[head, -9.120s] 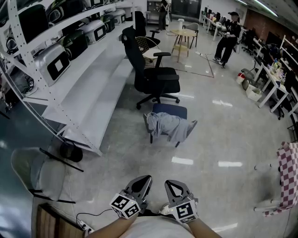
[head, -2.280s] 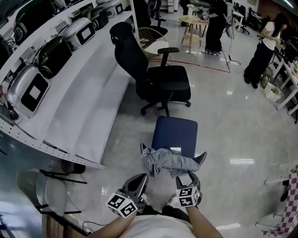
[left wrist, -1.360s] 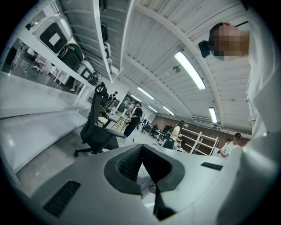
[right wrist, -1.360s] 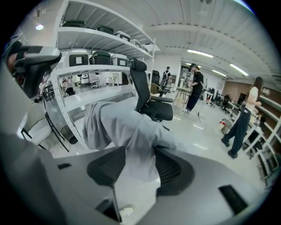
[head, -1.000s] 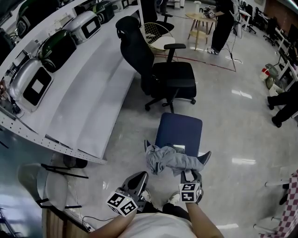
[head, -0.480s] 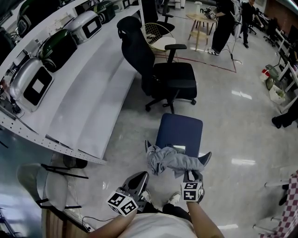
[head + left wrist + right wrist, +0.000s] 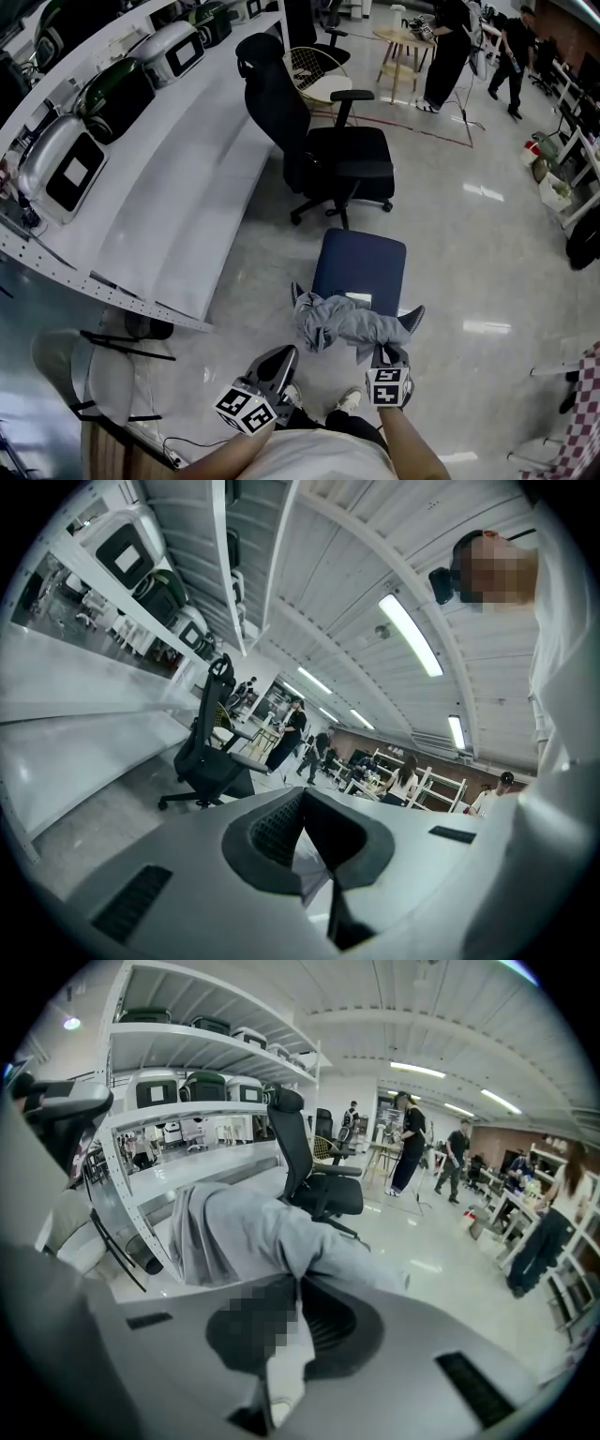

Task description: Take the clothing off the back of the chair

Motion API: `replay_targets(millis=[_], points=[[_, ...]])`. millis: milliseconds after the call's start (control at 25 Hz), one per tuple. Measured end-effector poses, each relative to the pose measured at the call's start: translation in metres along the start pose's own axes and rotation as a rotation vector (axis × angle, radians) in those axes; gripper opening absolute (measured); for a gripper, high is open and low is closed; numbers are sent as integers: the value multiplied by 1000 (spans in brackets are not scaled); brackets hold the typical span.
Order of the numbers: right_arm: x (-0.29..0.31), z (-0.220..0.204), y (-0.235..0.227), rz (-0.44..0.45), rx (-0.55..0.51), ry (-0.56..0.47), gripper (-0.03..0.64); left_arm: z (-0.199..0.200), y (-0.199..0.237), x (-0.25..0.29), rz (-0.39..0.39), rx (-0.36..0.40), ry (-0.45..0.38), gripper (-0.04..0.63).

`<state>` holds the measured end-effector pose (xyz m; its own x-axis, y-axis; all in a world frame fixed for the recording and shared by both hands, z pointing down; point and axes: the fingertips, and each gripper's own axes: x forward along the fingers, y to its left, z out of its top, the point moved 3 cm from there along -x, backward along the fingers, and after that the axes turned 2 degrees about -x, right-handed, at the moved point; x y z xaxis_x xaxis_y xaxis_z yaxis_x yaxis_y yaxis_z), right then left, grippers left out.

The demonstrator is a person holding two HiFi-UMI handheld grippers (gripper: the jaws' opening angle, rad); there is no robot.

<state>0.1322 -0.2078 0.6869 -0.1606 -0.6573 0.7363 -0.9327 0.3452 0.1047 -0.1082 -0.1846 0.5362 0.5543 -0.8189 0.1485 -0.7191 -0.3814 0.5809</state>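
A grey garment (image 7: pixel 342 323) hangs over the back of a blue-seated chair (image 7: pixel 361 267) just in front of me. My right gripper (image 7: pixel 382 353) is at the garment's right end; its jaws have just been closing and now pinch the grey cloth. In the right gripper view the garment (image 7: pixel 253 1232) spreads out ahead of the right gripper (image 7: pixel 298 1283), with a fold caught between the jaws. My left gripper (image 7: pixel 281 358) hovers to the left, short of the garment, jaws together and empty. The left gripper (image 7: pixel 302 794) points out across the room.
A black office chair (image 7: pixel 328 150) stands beyond the blue one. Long white shelving (image 7: pixel 159 216) with appliances runs along the left. People (image 7: pixel 448 47) stand near a round wooden table (image 7: pixel 398 42) far off. A pale chair (image 7: pixel 84 366) is at lower left, a checked cloth (image 7: pixel 586 394) at right.
I have walked up to the blue chair. In the last second the right gripper's jaws closed on the garment's right end. People in the background have shifted.
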Motion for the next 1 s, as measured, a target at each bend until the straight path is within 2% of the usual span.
replay_targets(millis=[520,680,1000], points=[[-31,21,11,16,7,-68,29,-1,-12,9,-78,-10,-7,8],[-44,36,13,21,24,-119,29,0,-16,14,-98,-11,-3,8],[-70,59,22,30,-14,-217,29,-5,-33,23,-147,-7,24,8]])
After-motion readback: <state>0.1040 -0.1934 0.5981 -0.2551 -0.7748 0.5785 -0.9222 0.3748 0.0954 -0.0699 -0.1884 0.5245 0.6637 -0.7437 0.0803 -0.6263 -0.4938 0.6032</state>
